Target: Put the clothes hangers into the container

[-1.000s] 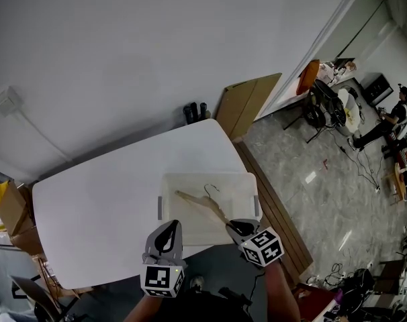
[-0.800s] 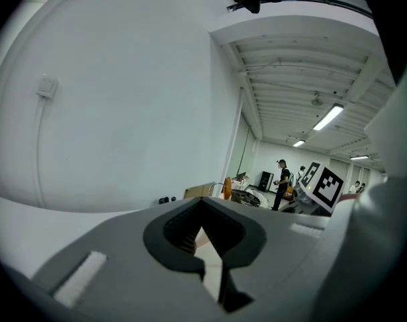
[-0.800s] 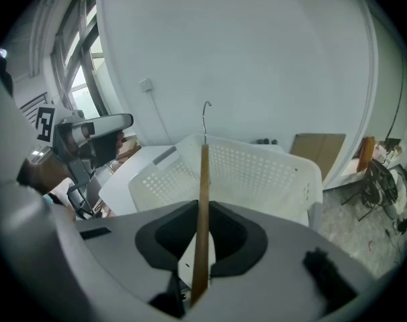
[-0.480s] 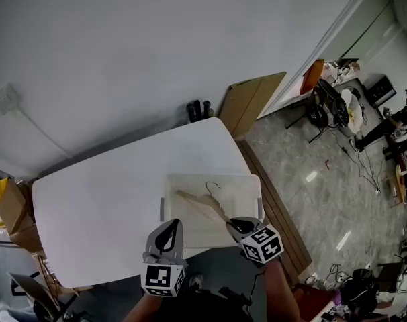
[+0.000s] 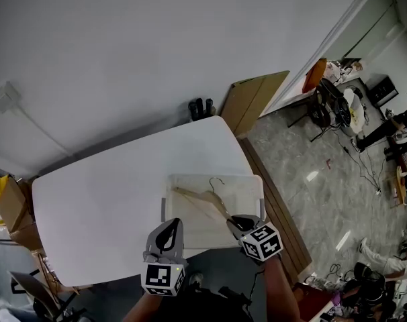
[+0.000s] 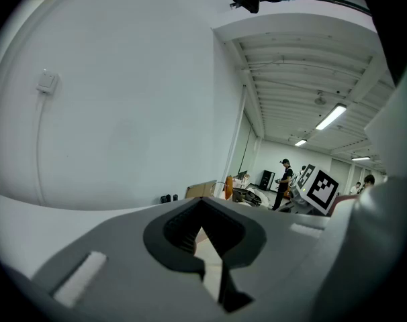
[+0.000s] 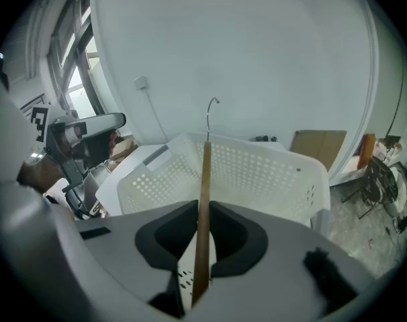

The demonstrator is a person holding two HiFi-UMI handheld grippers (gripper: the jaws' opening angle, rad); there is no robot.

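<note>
A wooden clothes hanger [image 5: 202, 201] with a metal hook [image 5: 216, 182] hangs over the white perforated container [image 5: 251, 188] on the white table [image 5: 96, 206]. My right gripper [image 5: 234, 223] is shut on the hanger's near end. In the right gripper view the hanger [image 7: 203, 206] runs edge-on between the jaws of the right gripper [image 7: 201, 247], its hook [image 7: 210, 109] above the container's far wall [image 7: 257, 173]. My left gripper [image 5: 166, 236] hangs at the table's near edge, left of the container. The left gripper [image 6: 205, 241] is shut with nothing in it.
Cardboard sheets [image 5: 247, 99] lean against the wall behind the table. A brown box [image 5: 12, 210] sits on the floor at the left. At the right lie a marble floor [image 5: 324, 180], desks with equipment [image 5: 331, 92] and a seated person [image 5: 398, 123].
The hanger has shifted slightly farther over the container with my right gripper. The left gripper has stayed in place.
</note>
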